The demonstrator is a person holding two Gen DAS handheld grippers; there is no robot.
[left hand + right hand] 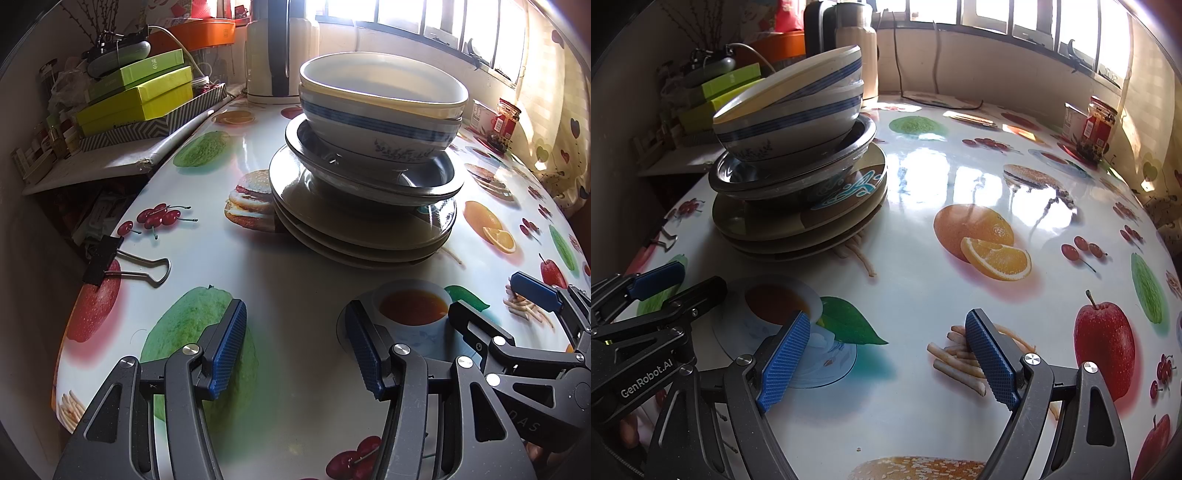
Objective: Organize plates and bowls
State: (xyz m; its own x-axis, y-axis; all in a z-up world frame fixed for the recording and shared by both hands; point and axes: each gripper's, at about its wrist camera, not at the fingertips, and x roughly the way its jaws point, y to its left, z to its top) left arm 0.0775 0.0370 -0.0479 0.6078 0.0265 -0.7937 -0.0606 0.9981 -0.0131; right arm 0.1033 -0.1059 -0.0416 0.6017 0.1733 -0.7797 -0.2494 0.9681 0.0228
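At the table's left edge a binder clip (110, 260) grips the fruit-printed tablecloth (295, 288); the left gripper (295, 347) hovers over it, fingers apart, nothing between; behind stands the stack: blue-banded bowls (380, 110) nested in a steel bowl (373, 173) atop plates (362, 229); the right gripper (886, 362) gapes wider, empty; far right, a jar (1099, 127).

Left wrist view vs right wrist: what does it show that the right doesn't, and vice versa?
Left wrist only: the inside of the top bowl, and the binder clip lying whole on the table edge.
Right wrist only: the blue pattern on the top plate and the open stretch of table to the right of the stack.
Both: the stacked bowls and plates, the red-labelled jar, and the left gripper and right gripper, open, holding nothing.
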